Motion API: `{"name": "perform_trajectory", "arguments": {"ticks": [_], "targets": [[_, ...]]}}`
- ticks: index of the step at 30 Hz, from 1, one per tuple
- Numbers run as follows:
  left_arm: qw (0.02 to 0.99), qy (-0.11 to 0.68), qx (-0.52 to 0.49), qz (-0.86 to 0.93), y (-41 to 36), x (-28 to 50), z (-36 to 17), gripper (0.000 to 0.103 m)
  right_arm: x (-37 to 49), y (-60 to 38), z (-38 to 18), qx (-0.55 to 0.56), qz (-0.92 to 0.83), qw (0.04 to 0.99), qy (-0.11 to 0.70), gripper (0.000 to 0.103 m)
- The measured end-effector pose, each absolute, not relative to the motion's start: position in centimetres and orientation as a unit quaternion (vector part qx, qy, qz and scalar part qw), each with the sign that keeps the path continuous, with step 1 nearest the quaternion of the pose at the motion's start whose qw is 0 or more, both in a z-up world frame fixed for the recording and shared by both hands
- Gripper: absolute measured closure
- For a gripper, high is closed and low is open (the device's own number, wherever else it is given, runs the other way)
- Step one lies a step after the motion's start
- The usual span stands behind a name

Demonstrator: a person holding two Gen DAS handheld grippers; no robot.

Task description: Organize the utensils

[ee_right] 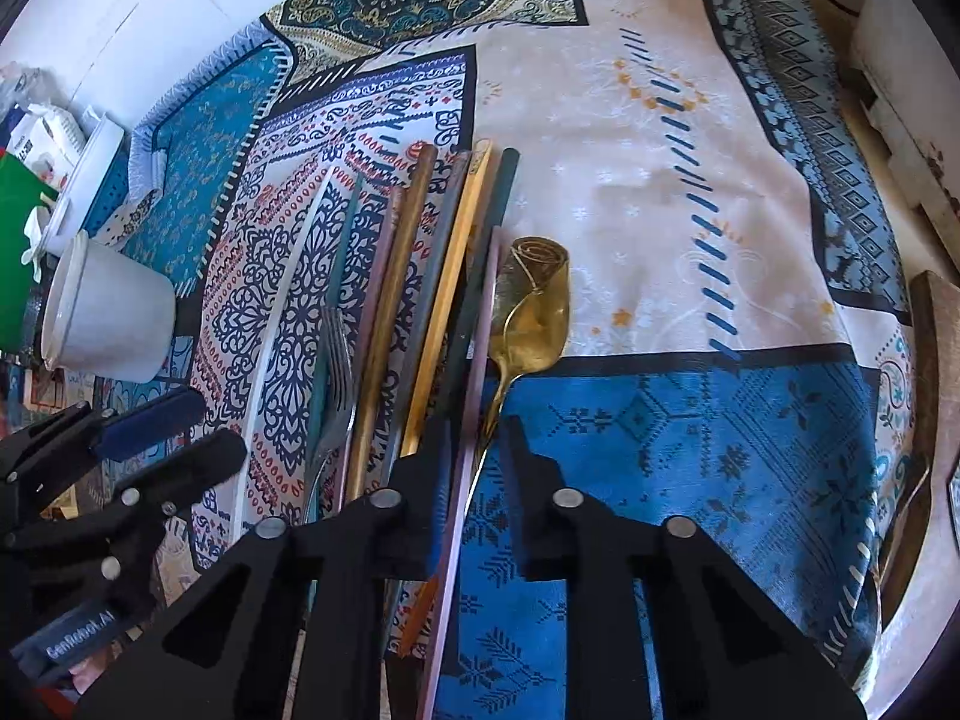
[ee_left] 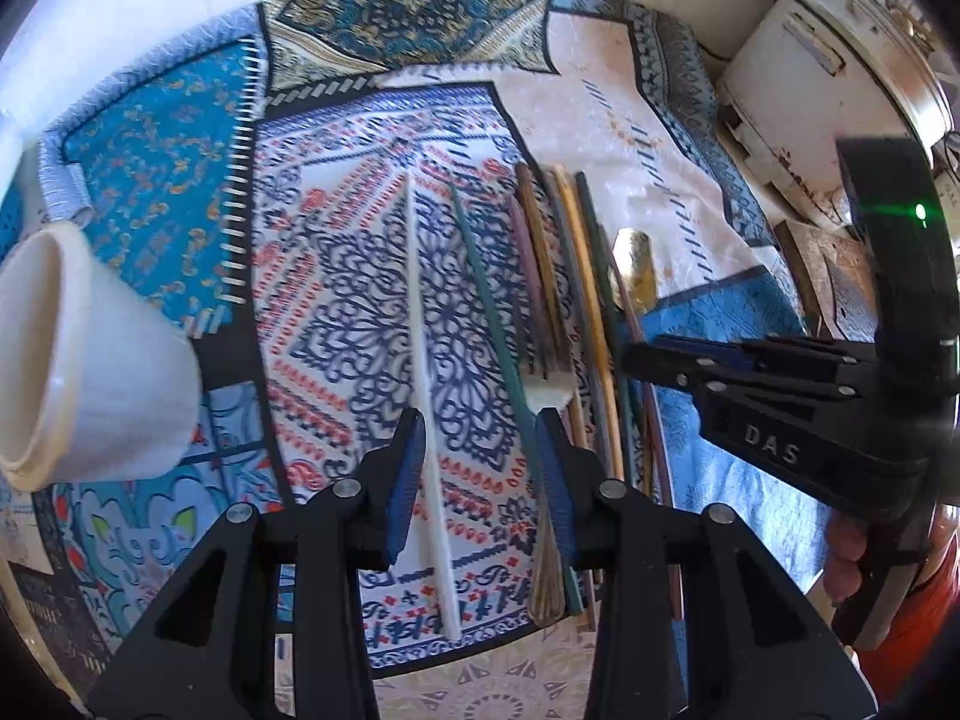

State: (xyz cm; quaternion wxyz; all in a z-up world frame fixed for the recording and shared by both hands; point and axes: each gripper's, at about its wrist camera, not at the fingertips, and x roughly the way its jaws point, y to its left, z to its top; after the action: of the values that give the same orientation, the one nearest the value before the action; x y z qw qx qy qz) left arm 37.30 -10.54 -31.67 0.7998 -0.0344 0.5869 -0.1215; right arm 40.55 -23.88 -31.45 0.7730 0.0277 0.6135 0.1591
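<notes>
Several chopsticks lie side by side on the patterned cloth (ee_right: 660, 180), with a silver fork (ee_left: 549, 402) and a gold spoon (ee_right: 534, 300). My left gripper (ee_left: 480, 462) points down at them and straddles a white chopstick (ee_left: 429, 420) and a teal chopstick (ee_left: 498, 324). Cloth shows between the two, so the jaws stand open; the fork lies against the right finger. My right gripper (ee_right: 477, 468) is closed on a pink chopstick (ee_right: 474, 420) and the spoon's thin handle. A white cup (ee_left: 90, 360) lies on its side at the left.
Brown, grey, yellow and dark green chopsticks (ee_right: 444, 276) lie between the two grippers. A white appliance (ee_left: 810, 90) stands at the table's right, a wooden board (ee_right: 930, 360) at the right edge. A green packet (ee_right: 18, 240) and white containers sit far left. A hand (ee_left: 846, 546) holds the right gripper.
</notes>
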Motion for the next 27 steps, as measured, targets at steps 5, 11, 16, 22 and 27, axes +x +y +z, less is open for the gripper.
{"name": "perform_trajectory", "arguments": {"ticks": [5,11,16,22,27], "targets": [[0.789,0.598,-0.033,-0.139,-11.5,37.6,-32.5,0.068,40.8,-24.1,-31.6,0.04,0.162,0.773,0.611,0.097],[0.767,0.617,-0.051,-0.17,-12.5,38.3,-33.4,0.078,40.6,-26.1,-31.1,0.058,0.15,0.779,0.606,0.098],[0.756,0.63,-0.046,-0.169,-12.9,38.8,-34.3,0.08,40.5,-27.4,-30.5,0.073,0.141,0.785,0.598,0.098],[0.76,0.63,-0.07,-0.144,-11.2,39.5,-34.3,0.082,40.0,-28.0,-29.8,0.074,0.141,0.791,0.59,0.098],[0.757,0.637,-0.071,-0.127,-11.2,40.8,-34.5,0.091,39.8,-27.7,-29.5,0.075,0.142,0.795,0.584,0.098]]}}
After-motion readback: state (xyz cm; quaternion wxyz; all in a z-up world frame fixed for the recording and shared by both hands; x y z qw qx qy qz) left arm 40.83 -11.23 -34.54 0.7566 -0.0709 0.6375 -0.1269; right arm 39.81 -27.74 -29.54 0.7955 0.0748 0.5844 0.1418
